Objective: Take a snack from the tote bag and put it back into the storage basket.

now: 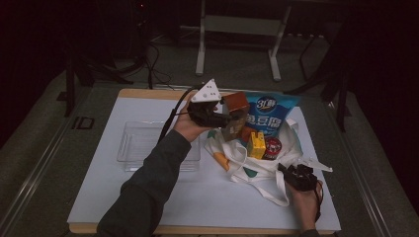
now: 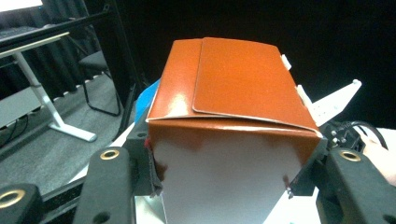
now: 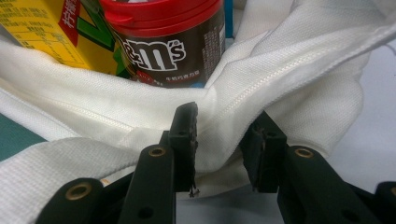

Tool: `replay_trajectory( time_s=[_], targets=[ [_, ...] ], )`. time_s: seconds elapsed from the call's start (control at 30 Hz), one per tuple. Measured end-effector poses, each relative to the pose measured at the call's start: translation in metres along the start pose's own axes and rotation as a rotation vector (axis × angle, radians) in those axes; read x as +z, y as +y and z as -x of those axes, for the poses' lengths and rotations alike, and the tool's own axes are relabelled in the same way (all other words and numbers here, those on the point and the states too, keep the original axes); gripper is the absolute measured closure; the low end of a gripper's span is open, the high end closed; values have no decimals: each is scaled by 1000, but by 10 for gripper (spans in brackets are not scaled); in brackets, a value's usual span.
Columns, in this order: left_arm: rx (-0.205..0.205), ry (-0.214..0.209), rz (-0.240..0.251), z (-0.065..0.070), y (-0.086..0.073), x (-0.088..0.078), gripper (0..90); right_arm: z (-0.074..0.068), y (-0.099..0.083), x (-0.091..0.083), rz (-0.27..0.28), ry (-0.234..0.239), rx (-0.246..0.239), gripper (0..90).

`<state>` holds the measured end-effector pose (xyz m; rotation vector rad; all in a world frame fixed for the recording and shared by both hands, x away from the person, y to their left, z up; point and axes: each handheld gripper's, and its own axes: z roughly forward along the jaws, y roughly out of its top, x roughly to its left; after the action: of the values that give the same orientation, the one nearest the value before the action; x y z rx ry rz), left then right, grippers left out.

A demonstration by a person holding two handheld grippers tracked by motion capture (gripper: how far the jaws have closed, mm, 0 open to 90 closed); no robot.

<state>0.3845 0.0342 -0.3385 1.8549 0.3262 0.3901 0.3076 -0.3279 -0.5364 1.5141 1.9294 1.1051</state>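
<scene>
Carton [image 2: 229, 140] is light, crushable; your left tool [image 2: 224, 182] clamps its sides. Right tool [image 3: 219, 140], at 4 o'clock, pinches soft bag [image 3: 289, 70] fabric.

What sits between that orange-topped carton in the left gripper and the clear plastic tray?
Nothing visible. The left gripper holds the orange-topped white carton above the white cloth bag; the clear plastic tray lies beside it.
</scene>
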Motion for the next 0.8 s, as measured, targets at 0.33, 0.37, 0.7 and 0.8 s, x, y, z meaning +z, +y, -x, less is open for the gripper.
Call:
replay_trajectory(
  time_s=[0.33, 0.37, 0.7, 0.8],
  targets=[
    [-20, 3, 12, -6, 1, -24, 430, 0, 0, 0, 1, 0, -1, 669],
    [-22, 4, 13, -7, 1, -26, 430, 0, 0, 0, 1, -1, -2, 669],
    [-23, 27, 14, -13, -2, -50, 430, 0, 0, 0, 1, 1, 1, 669],
    [-22, 35, 14, -15, -3, -57, 429, 0, 0, 0, 2, 0, -2, 669]
  ],
)
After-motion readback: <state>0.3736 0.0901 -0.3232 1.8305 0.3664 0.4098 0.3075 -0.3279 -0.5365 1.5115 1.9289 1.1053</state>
